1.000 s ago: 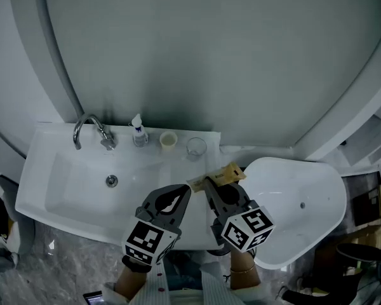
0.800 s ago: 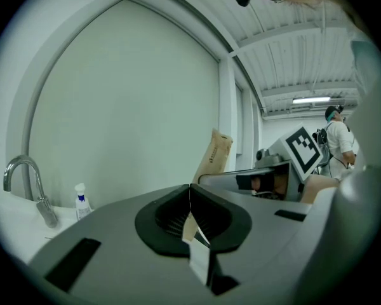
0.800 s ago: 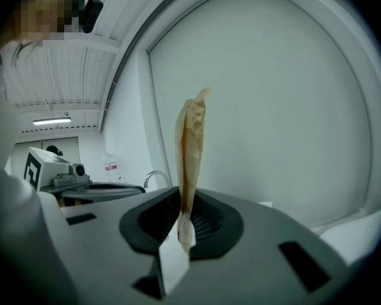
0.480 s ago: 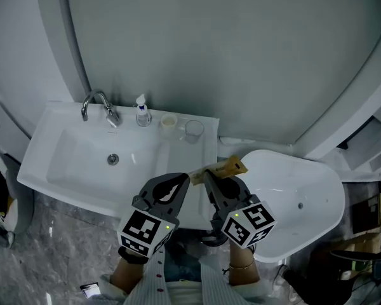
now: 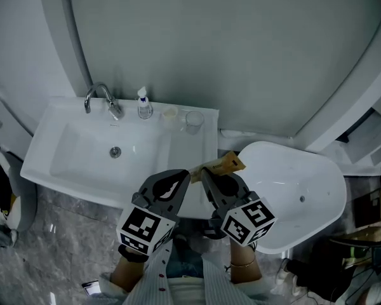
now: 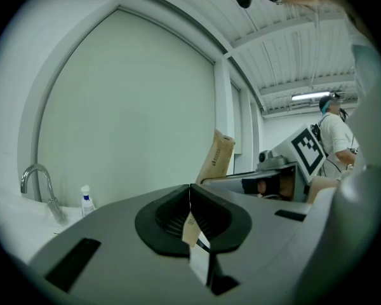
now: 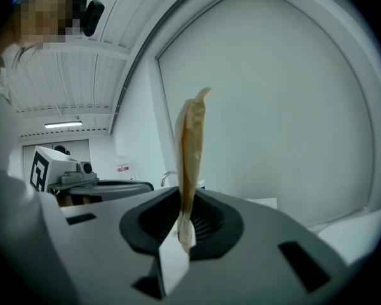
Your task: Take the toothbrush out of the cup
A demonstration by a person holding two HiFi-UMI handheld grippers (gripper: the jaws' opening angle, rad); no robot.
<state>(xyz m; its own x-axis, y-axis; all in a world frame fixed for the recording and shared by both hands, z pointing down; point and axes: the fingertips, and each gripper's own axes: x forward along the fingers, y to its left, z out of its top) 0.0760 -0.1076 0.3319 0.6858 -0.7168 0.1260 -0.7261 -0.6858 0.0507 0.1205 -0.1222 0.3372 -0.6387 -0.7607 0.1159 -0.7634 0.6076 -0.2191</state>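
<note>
Grey-green wall panelling, framed by a pale arch, rises behind a white sink (image 5: 63,161) with a tap (image 5: 100,98) at its far left. Along the far edge of the sink stand a small spray bottle (image 5: 144,104), a pale cup (image 5: 170,114) just right of it, and a clear cup (image 5: 193,121) right of that. To the right of the sink sits a white oval tub (image 5: 292,196).

Both grippers are held over the near edge of the sink, well apart from the cups. The left gripper (image 6: 190,199) has its fingers pressed together on a small tan scrap of paper (image 6: 190,227). The right gripper (image 7: 184,202) pinches the lower end of a brown paper packet (image 7: 192,151), which stands up tall above its fingers; in the head view the packet slants away to the right.

No toothbrush can be made out. The cups are too small in the head view to show what is inside them, so the thing to be lifted is most likely in one of the two at the far edge.

The main trouble I expect is that neither gripper is free. Reaching for a cup with paper between the fingers would give a poor hold on a thin handle. The packet is gripped only at its end, so a quick swing could let it twist or slip out. The cups look light and crowd each other and the bottle, so a careless approach could tip one.
</note>
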